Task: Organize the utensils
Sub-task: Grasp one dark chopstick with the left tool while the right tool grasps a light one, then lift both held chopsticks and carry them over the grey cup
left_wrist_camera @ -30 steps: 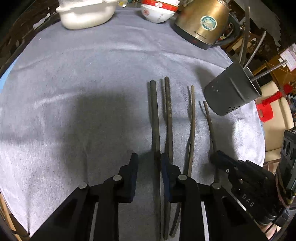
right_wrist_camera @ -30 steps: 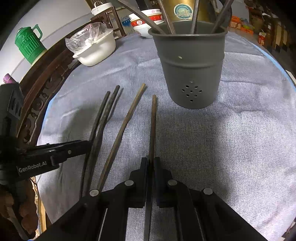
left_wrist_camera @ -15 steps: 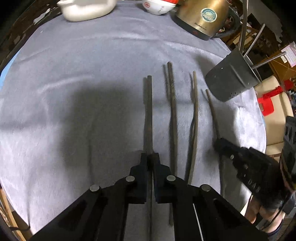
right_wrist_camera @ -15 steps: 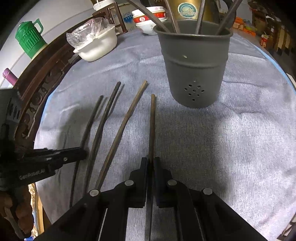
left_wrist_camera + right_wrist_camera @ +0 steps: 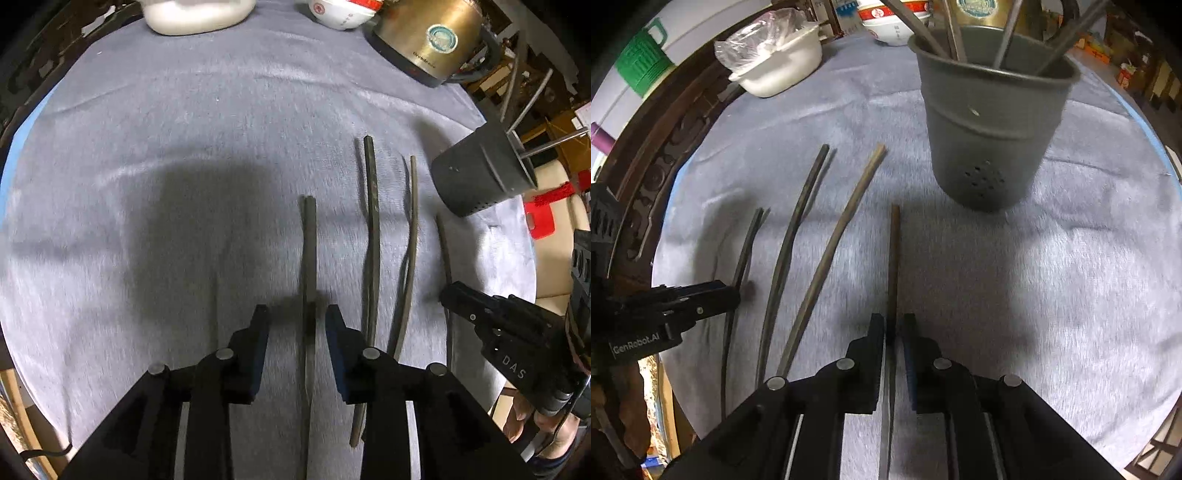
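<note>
Four dark chopsticks lie side by side on the grey cloth (image 5: 184, 184). My left gripper (image 5: 297, 321) straddles the leftmost chopstick (image 5: 309, 251); its jaws are opening and the pads stand off the stick, which rests on the cloth. In the right wrist view, my right gripper (image 5: 894, 328) has the rightmost chopstick (image 5: 894, 258) between its jaws. These jaws are opening a little, with a thin gap beside the stick. The grey utensil holder (image 5: 990, 122) stands upright beyond it and holds several metal utensils. The right gripper (image 5: 448, 295) and the holder (image 5: 480, 177) also show in the left wrist view.
A white container (image 5: 779, 70), a red-and-white bowl (image 5: 340, 14) and a gold kettle (image 5: 424, 40) stand at the far edge. A carved wooden rim (image 5: 665, 166) borders the table. The two middle chopsticks (image 5: 794, 229) (image 5: 842, 229) lie between my grippers.
The left gripper shut on the leftmost chopstick, drew it nearer and away from its neighbour, then parted its jaws. The right gripper's jaws, shut on the rightmost chopstick before, have parted slightly.
</note>
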